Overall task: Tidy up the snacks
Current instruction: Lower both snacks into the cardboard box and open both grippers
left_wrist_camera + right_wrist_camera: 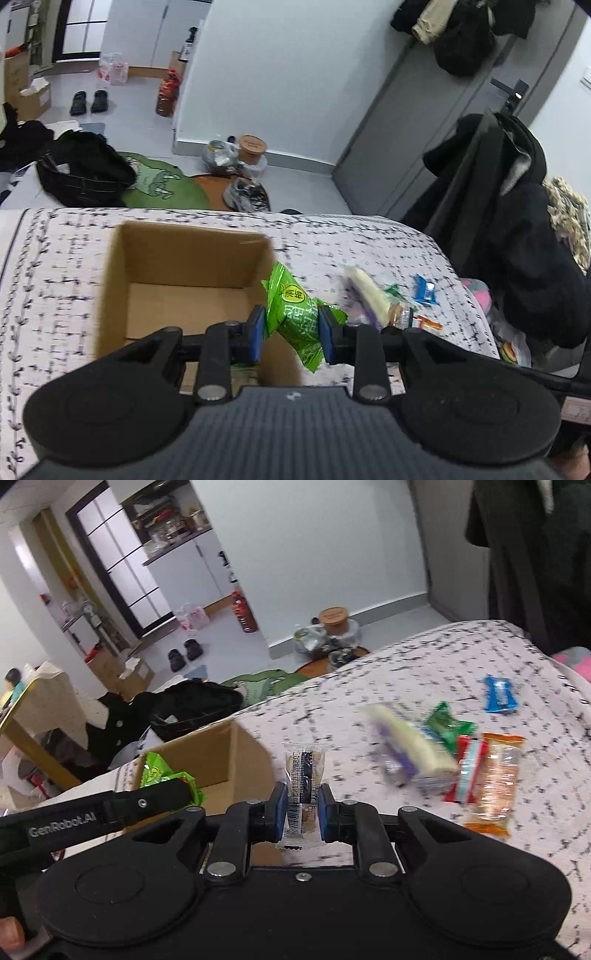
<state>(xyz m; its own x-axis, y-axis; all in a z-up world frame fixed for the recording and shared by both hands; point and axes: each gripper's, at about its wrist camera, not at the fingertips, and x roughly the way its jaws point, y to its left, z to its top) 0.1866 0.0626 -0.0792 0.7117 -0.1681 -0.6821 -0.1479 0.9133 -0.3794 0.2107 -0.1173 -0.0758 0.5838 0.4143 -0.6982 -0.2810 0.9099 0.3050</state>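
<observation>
While the left gripper (291,325) clamped a crinkled green foil snack packet (295,317), the open brown cardboard box (184,258) lay at ten o'clock, nearer it than the right gripper (302,808), shut on a clear-wrapped biscuit (303,786).

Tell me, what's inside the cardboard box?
The cardboard box shows a bare brown floor and walls. Its near part is hidden behind the left gripper and its green snack packet.

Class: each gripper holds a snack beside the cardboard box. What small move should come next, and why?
Probably carry the left gripper further over the cardboard box, since its green packet hangs at the box's rim, not yet inside.
</observation>
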